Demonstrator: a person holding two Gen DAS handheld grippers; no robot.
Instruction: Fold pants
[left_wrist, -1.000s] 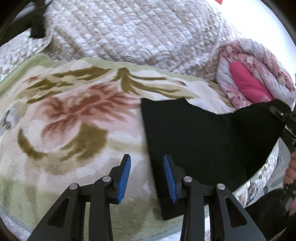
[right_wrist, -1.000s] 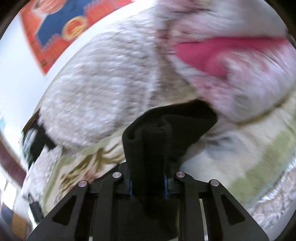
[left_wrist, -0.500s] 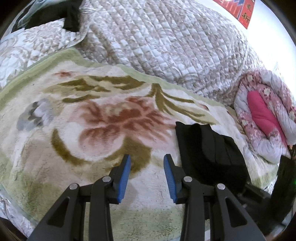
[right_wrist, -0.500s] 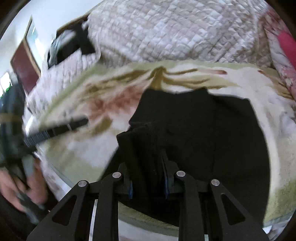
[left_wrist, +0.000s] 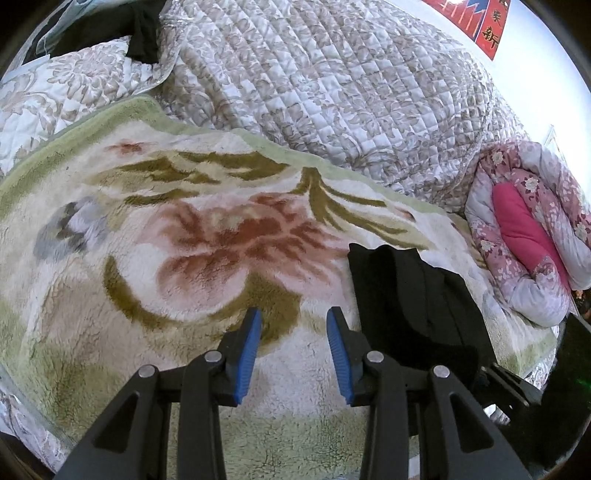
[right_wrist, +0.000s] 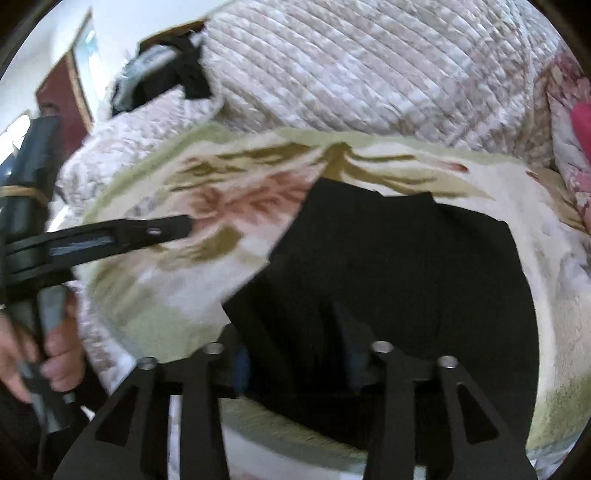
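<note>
The black pants (left_wrist: 413, 306) lie folded in a thick stack on the right part of a floral fleece blanket (left_wrist: 184, 240). My left gripper (left_wrist: 293, 321) hovers open over the blanket just left of the pants, with nothing between its blue pads. From the right wrist, the pants (right_wrist: 406, 266) fill the middle and near edge. My right gripper (right_wrist: 291, 339) is low over their near edge. Its jaws are opening, and black fabric lies loose between the spread fingers. The left gripper (right_wrist: 122, 236) shows side-on at the left, held by a hand (right_wrist: 55, 350).
A quilted beige bedspread (left_wrist: 332, 92) rises behind the blanket. A rolled pink floral quilt (left_wrist: 528, 236) sits at the right. A dark garment (left_wrist: 140, 33) lies at the far left corner. The bed's near edge runs just below the grippers.
The right gripper swung down and over with the pants' end, laid it on the stack, and its jaws spread apart. The left gripper drew left off the pants, then stayed still.
</note>
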